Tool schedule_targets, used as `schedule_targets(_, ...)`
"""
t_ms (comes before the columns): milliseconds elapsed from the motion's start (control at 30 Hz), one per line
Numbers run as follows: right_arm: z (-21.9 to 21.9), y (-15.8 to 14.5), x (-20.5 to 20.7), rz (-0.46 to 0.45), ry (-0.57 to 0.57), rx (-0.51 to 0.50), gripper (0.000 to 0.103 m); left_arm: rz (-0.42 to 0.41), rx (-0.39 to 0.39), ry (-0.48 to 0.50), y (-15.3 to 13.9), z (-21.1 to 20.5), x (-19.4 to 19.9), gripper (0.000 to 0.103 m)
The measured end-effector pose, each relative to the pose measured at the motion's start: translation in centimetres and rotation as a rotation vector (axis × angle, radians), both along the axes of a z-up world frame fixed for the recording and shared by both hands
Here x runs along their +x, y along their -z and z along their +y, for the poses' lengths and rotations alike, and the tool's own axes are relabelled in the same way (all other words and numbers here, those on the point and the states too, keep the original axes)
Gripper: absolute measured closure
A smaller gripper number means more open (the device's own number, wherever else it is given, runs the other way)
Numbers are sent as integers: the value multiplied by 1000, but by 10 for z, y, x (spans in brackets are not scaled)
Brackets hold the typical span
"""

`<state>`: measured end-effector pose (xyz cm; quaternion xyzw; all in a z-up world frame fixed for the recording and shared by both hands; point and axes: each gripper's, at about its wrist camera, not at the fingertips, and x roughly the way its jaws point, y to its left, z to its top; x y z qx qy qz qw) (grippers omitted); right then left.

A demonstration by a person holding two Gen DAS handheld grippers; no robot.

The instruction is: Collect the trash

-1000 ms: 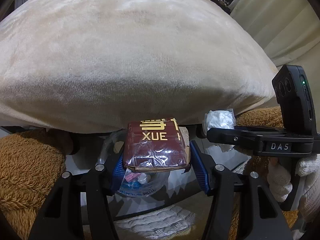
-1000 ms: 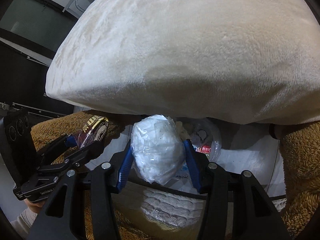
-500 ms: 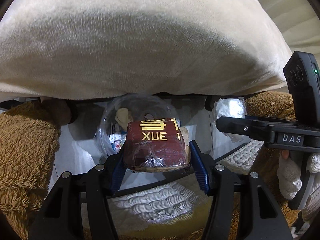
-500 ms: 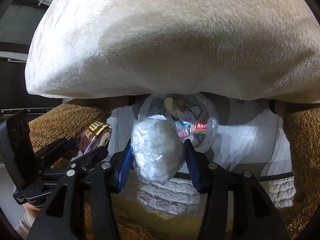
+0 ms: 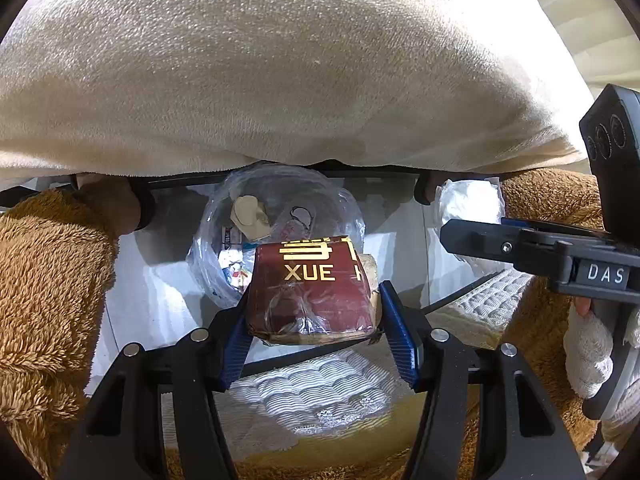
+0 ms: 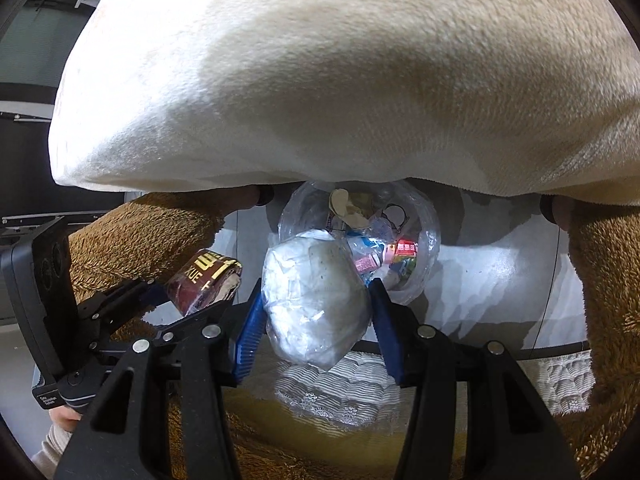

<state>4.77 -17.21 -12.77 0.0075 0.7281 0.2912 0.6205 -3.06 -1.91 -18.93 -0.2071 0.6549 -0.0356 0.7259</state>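
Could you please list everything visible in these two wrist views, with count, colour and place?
Cigarette pack: one, dark red with gold letters, between the left gripper's fingers.
Wad of tissue in plastic: one, white, between the right gripper's fingers.
Trash bag: one, clear, holding mixed wrappers, on the floor beyond both grippers.
Blanket: one, cream, overhanging the bag.
Plush fabric: brown, at both sides.
Quilted mat: one, white, under the grippers.
Left gripper: black, blue pads.
Right gripper: black, blue pads.

packet (image 5: 312, 288): dark red, gold "XUE" lettering | wad (image 6: 316, 300): white, clear film | bin bag (image 6: 420, 240): clear, pink, red, blue scraps | blanket (image 5: 280, 60): cream | fleece (image 5: 48, 280): golden brown | pads (image 5: 400, 336): blue
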Motion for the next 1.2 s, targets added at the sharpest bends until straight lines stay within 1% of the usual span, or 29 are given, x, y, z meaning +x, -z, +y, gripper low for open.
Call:
schedule_targets(33, -2, -1, 1, -1, 9, 3, 52, 4, 1, 3, 1, 0, 0, 45)
schedule_targets(67, -3, 0, 2, 4, 16, 4, 50, 8, 1, 8, 1, 0, 0, 45)
schedule_targets(100, -4, 1, 3, 14, 25, 6, 38, 11, 9, 20, 0, -2, 0, 40)
schedule_targets(133, -5, 1, 4, 19, 33, 10, 33, 12, 28, 33, 1, -4, 1, 32)
schedule_targets(167, -4, 0, 5, 15, 35, 11, 31, 10, 57, 40, 0, -6, 1, 23)
schedule_targets(233, -3, -4, 4, -4, 29, 8, 31, 1, 85, 48, -1, -8, 2, 23)
schedule_targets(367, -6, -12, 6, -37, 50, 23, 31, -19, 65, 23, -6, -2, 2, 23)
schedule_targets(467, -8, -22, 8, -70, 48, 58, 31, -66, 84, 16, -15, 1, 4, 23)
schedule_targets(600, -17, -41, 6, -147, 67, 122, 31, -132, 60, -13, -27, 5, 1, 23)
schedule_targets(667, -22, -49, 6, -177, 73, 155, 31, -180, 65, -23, -37, 7, 0, 23)
schedule_targets(767, -28, -65, 8, -256, 73, 196, 31, -260, 69, -28, -53, 8, 2, 23)
schedule_targets(867, -33, -84, 9, -359, 81, 225, 31, -342, 92, -37, -70, 7, 3, 23)
schedule_targets(967, -38, -99, 7, -434, 88, 253, 31, -413, 105, -33, -87, 4, 3, 23)
schedule_targets(1033, -41, -111, 7, -506, 91, 260, 31, -467, 117, -34, -99, 3, 2, 23)
schedule_targets(1200, -49, -139, 5, -716, 100, 245, 31, -607, 195, -28, -129, -3, -3, 23)
